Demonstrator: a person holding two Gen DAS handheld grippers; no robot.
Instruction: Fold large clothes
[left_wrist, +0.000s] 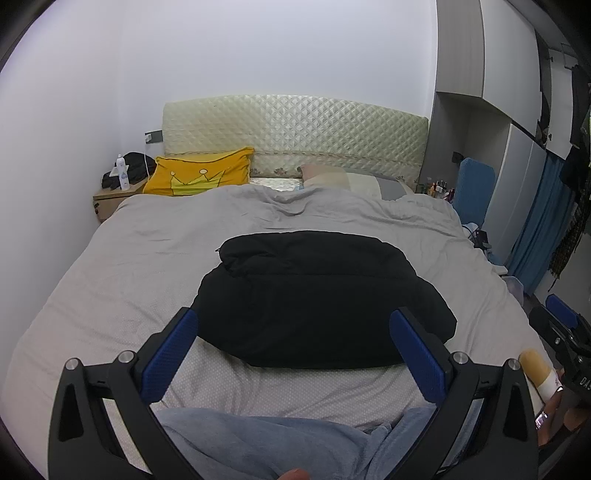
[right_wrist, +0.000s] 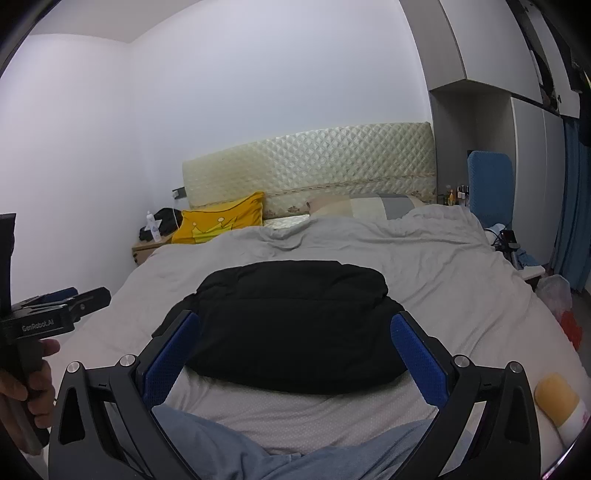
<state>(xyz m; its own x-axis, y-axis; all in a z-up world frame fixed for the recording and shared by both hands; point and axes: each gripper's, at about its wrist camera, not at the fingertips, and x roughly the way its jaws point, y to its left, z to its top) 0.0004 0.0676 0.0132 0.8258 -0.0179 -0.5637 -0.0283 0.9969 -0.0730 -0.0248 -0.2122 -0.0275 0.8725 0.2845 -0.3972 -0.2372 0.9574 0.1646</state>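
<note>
On the grey-covered double bed (left_wrist: 140, 236), in the middle of the cover, lies the black padded garment (left_wrist: 317, 295), folded into a thick, rounded bundle; it rests flat, touched by neither tool. Behind it stands the cream quilted headboard (left_wrist: 295, 129), with a yellow cushion bearing a crown motif (left_wrist: 199, 175) leaning at its left end.

Left gripper (left_wrist: 293, 330): jaws spread wide, blue textured pads (left_wrist: 171, 354) well apart, nothing held. It hangs above the near edge of the bed, and the garment's near part shows in the gap between the fingers without contact. From the right wrist view the same tool appears at the left edge, gripped by a bare hand (right_wrist: 35, 373); its black body carries the white lettering "GenRobot.AI".

Right gripper (right_wrist: 295, 334): jaws likewise wide, blue pads (right_wrist: 419, 358) empty, the garment framed between them and clear of both.

At the near right of the bed lies a small yellow and white cylindrical object (right_wrist: 561, 402); its red marking cannot be read. On the wooden bedside cabinet (left_wrist: 110, 197) stands a white bottle (left_wrist: 122, 173), label illegible.
</note>
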